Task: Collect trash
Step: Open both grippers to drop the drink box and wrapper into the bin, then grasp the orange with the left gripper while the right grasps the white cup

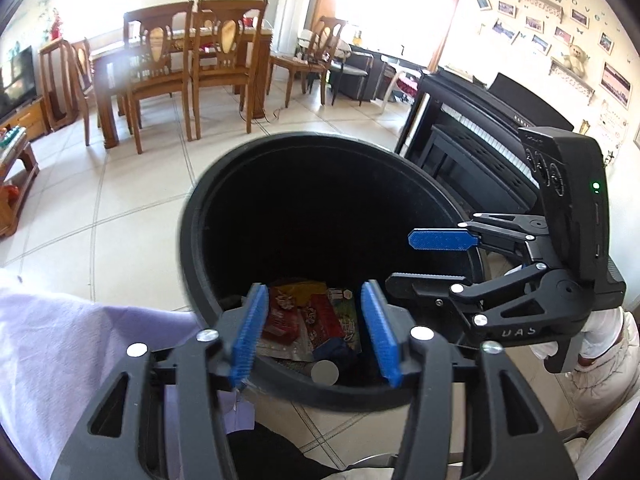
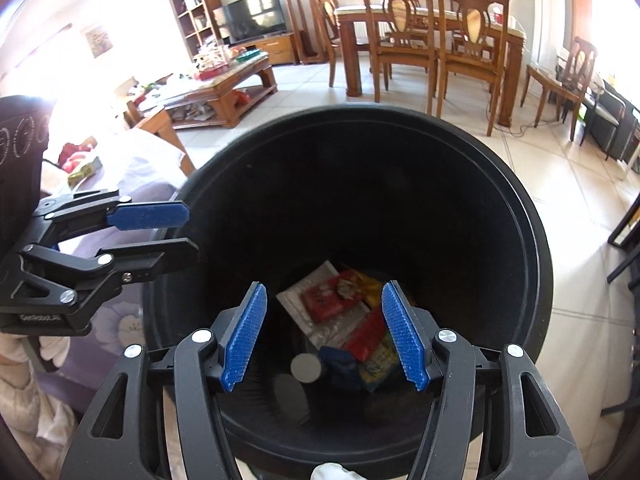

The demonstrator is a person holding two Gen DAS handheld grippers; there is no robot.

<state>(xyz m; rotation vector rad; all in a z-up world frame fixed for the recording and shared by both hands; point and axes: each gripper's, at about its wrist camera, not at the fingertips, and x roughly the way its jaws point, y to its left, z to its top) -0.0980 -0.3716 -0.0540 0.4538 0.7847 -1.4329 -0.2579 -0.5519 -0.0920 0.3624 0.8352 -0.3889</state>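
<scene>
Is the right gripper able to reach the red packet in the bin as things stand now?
Probably yes. The right gripper is open, empty and over the bin's open mouth, and the red packet lies uncovered on top of the trash. Nothing blocks the way, though the bin looks deep.

Left hand-held gripper: black linkage arms, silver screw heads, ribbed blue pads.
Right hand-held gripper: same black frame, silver screws, textured blue pads.
Housing: dark block, small green light, pale lettering on the body below.
Glove: white fabric.
Clothing: pale, crumpled fabric.
</scene>
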